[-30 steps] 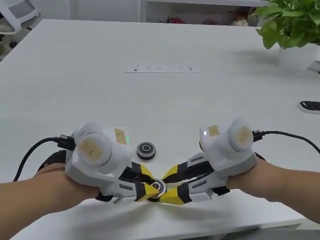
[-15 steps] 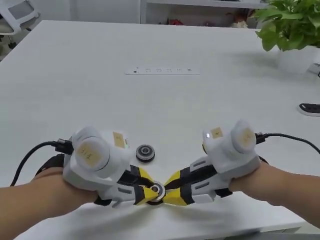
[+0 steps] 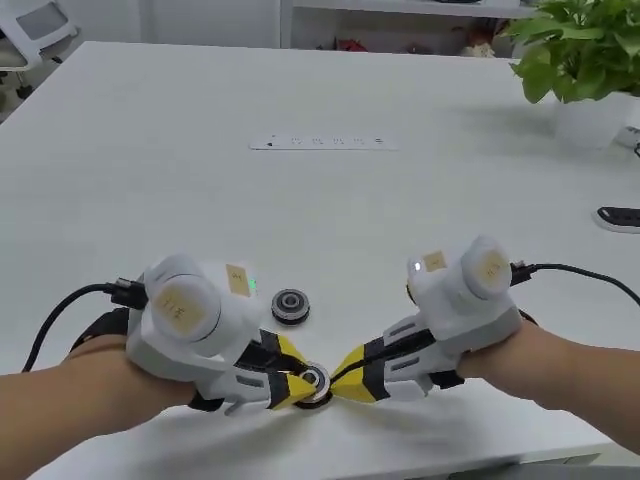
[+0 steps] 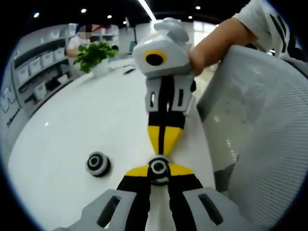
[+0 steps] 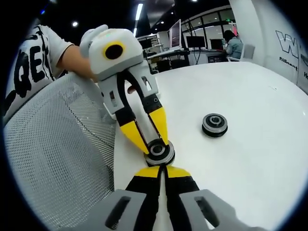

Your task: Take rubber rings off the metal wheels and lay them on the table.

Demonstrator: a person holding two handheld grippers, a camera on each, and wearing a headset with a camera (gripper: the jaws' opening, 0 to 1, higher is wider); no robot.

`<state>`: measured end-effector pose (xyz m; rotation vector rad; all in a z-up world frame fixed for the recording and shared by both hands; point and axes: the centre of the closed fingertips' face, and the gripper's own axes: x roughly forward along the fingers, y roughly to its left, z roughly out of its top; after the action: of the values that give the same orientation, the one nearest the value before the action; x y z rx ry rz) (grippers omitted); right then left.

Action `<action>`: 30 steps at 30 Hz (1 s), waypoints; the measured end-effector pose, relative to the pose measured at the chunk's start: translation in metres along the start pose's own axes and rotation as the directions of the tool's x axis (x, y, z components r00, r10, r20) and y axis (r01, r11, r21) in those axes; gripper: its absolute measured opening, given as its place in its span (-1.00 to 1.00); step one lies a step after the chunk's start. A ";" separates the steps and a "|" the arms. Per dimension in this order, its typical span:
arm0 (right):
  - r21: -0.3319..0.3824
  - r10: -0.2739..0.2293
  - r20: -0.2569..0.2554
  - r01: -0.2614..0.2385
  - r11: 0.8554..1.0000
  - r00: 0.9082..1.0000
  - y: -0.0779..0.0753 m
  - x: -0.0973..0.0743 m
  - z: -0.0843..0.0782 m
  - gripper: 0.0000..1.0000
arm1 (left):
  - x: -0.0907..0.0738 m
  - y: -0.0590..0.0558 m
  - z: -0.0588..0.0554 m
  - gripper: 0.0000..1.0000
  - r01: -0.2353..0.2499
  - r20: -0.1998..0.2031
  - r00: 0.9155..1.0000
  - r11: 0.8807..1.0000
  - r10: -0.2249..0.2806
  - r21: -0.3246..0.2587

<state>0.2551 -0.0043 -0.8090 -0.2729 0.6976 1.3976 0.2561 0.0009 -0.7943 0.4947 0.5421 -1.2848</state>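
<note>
A small metal wheel (image 3: 314, 380) with a black rubber ring is held just above the white table (image 3: 330, 210) near its front edge. My left gripper (image 3: 297, 383) is shut on this wheel (image 4: 159, 166), one yellow jaw on each side. My right gripper (image 3: 337, 384) comes in from the opposite side, its jaws shut together at the wheel's rim (image 5: 160, 152), pinching the rubber ring. In the right gripper view its tips (image 5: 163, 171) meet the wheel's near edge. A second wheel (image 3: 291, 305) with its ring lies flat on the table just behind (image 4: 98, 164) (image 5: 214, 124).
A white power strip (image 3: 323, 141) lies mid-table. A potted plant (image 3: 578, 50) stands at the far right, with a dark object (image 3: 620, 215) near the right edge. A mesh chair (image 4: 260, 130) is close behind the table's front edge.
The right gripper's jaws, open around the wheel a second ago, have come together at its rim. The left gripper and the lying wheel have stayed put.
</note>
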 end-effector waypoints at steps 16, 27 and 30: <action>0.222 0.010 0.054 -0.021 0.975 0.998 -0.004 -0.006 0.005 -1.00 | 0.000 0.000 0.000 -0.74 -0.001 -0.001 1.000 1.000 0.001 -0.002; 0.286 0.000 0.109 -0.032 0.958 0.994 -0.007 -0.008 0.012 -1.00 | 0.001 0.002 0.001 -0.75 -0.012 -0.006 1.000 1.000 0.012 -0.012; 0.297 0.002 0.116 -0.036 0.954 0.993 -0.007 -0.008 0.013 -1.00 | 0.001 0.002 0.001 -0.76 -0.018 -0.013 1.000 1.000 0.018 -0.012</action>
<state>0.2654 -0.0046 -0.7954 0.0524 0.8059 1.2939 0.2579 0.0001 -0.7941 0.4975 0.5547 -1.2616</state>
